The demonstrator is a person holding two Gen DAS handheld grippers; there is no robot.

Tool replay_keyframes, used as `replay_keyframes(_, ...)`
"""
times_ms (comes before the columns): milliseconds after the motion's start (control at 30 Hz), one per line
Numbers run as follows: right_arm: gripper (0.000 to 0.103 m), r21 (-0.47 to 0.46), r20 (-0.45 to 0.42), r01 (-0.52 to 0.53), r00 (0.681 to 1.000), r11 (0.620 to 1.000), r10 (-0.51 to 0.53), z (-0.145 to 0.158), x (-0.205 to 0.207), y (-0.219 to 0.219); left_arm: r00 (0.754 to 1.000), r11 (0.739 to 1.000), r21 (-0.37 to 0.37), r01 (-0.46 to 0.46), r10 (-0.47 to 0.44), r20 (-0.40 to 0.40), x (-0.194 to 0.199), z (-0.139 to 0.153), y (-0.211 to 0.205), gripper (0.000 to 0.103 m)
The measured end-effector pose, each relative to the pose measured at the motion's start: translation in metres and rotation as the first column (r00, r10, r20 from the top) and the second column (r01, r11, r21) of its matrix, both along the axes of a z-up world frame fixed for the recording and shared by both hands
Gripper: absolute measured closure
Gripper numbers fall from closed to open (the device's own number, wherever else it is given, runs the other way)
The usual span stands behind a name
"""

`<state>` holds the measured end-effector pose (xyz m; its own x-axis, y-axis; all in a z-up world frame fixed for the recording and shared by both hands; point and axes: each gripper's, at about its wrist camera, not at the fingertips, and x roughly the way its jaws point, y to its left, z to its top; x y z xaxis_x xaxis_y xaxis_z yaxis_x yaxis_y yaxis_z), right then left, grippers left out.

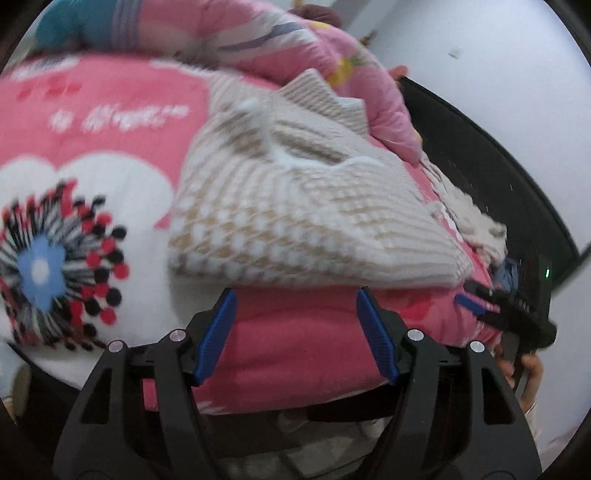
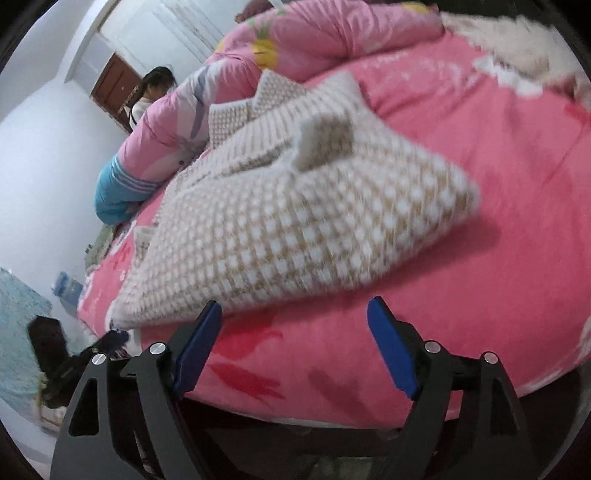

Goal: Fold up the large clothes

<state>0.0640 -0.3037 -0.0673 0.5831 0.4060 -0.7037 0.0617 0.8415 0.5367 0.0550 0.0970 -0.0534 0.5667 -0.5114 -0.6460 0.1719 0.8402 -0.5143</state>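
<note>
Now both the left hand-held gripper (image 1: 295,299) and right hand-held gripper (image 2: 295,310) gape empty, so the loosely folded sweater (image 2: 280,218) may spring open on the soft bed (image 2: 480,184).

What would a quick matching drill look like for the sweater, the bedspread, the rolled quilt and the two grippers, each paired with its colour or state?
Column one:
1. sweater
2. bedspread
3. rolled quilt
4. left gripper and right gripper

Column two:
A. pink with yellow print, bunched behind the sweater
B. open, nothing between the blue pads
C. beige and white knit, folded into a bundle
D. bright pink, spread under everything

Pairs: 1-C, 2-D, 3-A, 4-B
</note>
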Motion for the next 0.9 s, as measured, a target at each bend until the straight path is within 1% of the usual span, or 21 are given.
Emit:
replay_keyframes(67, 0.024, 0.013, 0.001, 0.024, 1.000, 1.000, -0.024, -0.006, 0.006, -0.005, 0.999, 0.999, -0.022, -0.049, 0.049, -0.016, 0.009, -0.011, 0.010, 0.039)
replay_keyframes(167, 0.024, 0.057, 0.009, 0.057, 0.998, 0.997, -0.057, -0.014, 0.014, -0.014, 0.996, 0.988, -0.124, -0.093, 0.091, -0.023, 0.019, -0.022, 0.026, 0.039)
replay_keyframes(233, 0.024, 0.073, 0.021, 0.077, 0.997, 0.994, -0.079, -0.015, 0.018, -0.018, 0.993, 0.973, -0.199, -0.114, 0.110, -0.032, 0.024, -0.026, 0.034, 0.038)
replay_keyframes(300, 0.024, 0.091, 0.031, 0.102, 0.994, 0.991, -0.105, -0.017, 0.021, -0.023, 0.992, 0.961, -0.244, -0.130, 0.126, -0.031, 0.029, -0.028, 0.037, 0.037)
replay_keyframes(400, 0.027, 0.115, 0.046, 0.144, 0.988, 0.983, -0.150, -0.019, 0.028, -0.029, 0.989, 0.953, -0.267, -0.146, 0.145, -0.024, 0.037, -0.028, 0.036, 0.037)
replay_keyframes(467, 0.031, 0.124, 0.054, 0.168, 0.983, 0.978, -0.176, -0.022, 0.032, -0.033, 0.987, 0.947, -0.279, -0.157, 0.158, -0.019, 0.042, -0.028, 0.034, 0.037)
replay_keyframes(533, 0.033, 0.120, 0.065, 0.191, 0.978, 0.974, -0.200, -0.024, 0.038, -0.034, 0.984, 0.952, -0.253, -0.172, 0.176, -0.009, 0.048, -0.028, 0.031, 0.038)
replay_keyframes(567, 0.036, 0.104, 0.070, 0.197, 0.976, 0.975, -0.204, -0.023, 0.040, -0.032, 0.983, 0.957, -0.230, -0.177, 0.181, -0.002, 0.050, -0.028, 0.028, 0.043)
replay_keyframes(600, 0.039, 0.068, 0.074, 0.207, 0.975, 0.976, -0.211, -0.022, 0.042, -0.028, 0.982, 0.964, -0.195, -0.183, 0.188, 0.006, 0.053, -0.027, 0.025, 0.048)
replay_keyframes(633, 0.044, 0.043, 0.074, 0.212, 0.974, 0.976, -0.215, -0.022, 0.045, -0.026, 0.981, 0.972, -0.143, -0.187, 0.191, 0.018, 0.056, -0.025, 0.019, 0.051)
replay_keyframes(667, 0.054, 0.008, 0.075, 0.219, 0.973, 0.976, -0.219, -0.020, 0.048, -0.022, 0.981, 0.977, -0.096, -0.190, 0.193, 0.031, 0.057, -0.024, 0.015, 0.058)
replay_keyframes(700, 0.060, -0.019, 0.074, 0.221, 0.973, 0.975, -0.219, -0.017, 0.051, -0.019, 0.981, 0.981, -0.042, -0.187, 0.189, 0.047, 0.058, -0.021, 0.010, 0.065)
replay_keyframes(733, 0.072, -0.048, 0.080, 0.217, 0.974, 0.975, -0.213, -0.012, 0.052, -0.016, 0.982, 0.984, 0.004, -0.181, 0.180, 0.064, 0.059, -0.017, 0.005, 0.068)
replay_keyframes(767, 0.080, -0.088, 0.098, 0.215, 0.974, 0.973, -0.206, -0.005, 0.054, -0.010, 0.982, 0.984, 0.044, -0.175, 0.171, 0.084, 0.058, -0.011, 0.002, 0.075)
replay_keyframes(800, 0.085, -0.153, 0.133, 0.209, 0.973, 0.966, -0.189, 0.007, 0.052, -0.002, 0.980, 0.980, 0.100, -0.170, 0.158, 0.120, 0.056, -0.001, -0.005, 0.079)
replay_keyframes(833, 0.088, -0.208, 0.164, 0.205, 0.971, 0.956, -0.173, 0.018, 0.050, 0.006, 0.977, 0.976, 0.137, -0.171, 0.150, 0.148, 0.053, 0.005, -0.008, 0.084)
replay_keyframes(900, 0.089, -0.283, 0.212, 0.204, 0.966, 0.937, -0.146, 0.036, 0.045, 0.016, 0.968, 0.965, 0.195, -0.177, 0.136, 0.209, 0.047, 0.022, -0.014, 0.089)
